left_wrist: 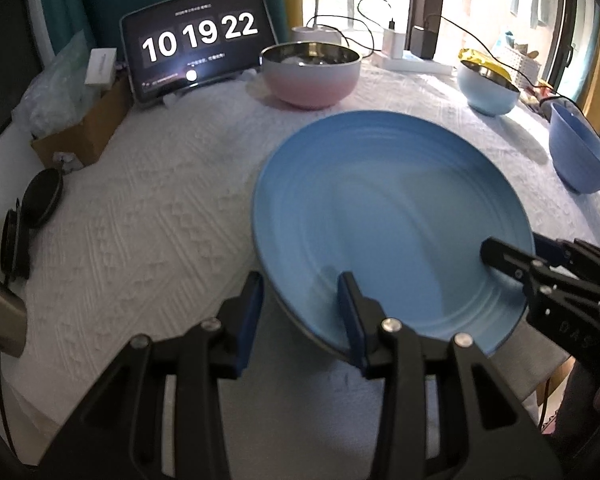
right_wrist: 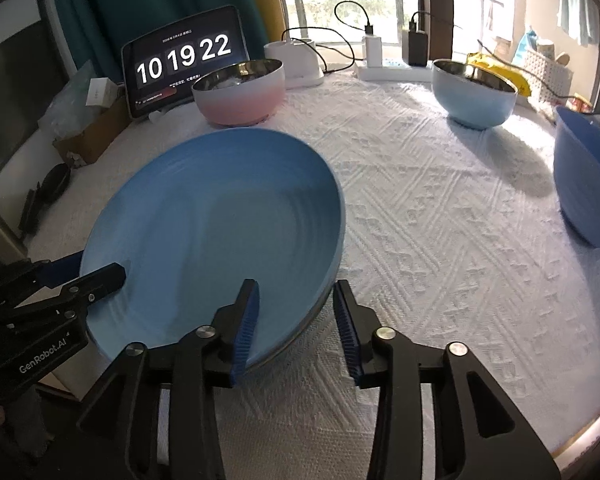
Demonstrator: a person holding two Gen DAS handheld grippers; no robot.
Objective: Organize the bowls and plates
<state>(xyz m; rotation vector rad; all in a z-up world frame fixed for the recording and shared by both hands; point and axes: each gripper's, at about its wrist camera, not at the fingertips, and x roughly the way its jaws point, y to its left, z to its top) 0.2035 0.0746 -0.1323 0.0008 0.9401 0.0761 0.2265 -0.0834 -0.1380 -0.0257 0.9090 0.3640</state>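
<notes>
Blue plate (left_wrist: 388,216) is sitting tilted between both claws. Left gripper (left_wrist: 300,316) and right gripper (right_wrist: 296,320) are each straddling its rim, jaws open, not clamping

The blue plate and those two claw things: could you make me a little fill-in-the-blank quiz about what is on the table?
1. Both grippers, left and right, straddle the rim of the ____ plate.
2. The bowl right beside the tablet clock is ____ on its outside.
3. The clock's first number reads ____.
4. Counting all of them, there are ____ bowls on the white cloth.

Missing words: blue; pink; 10; three
</notes>
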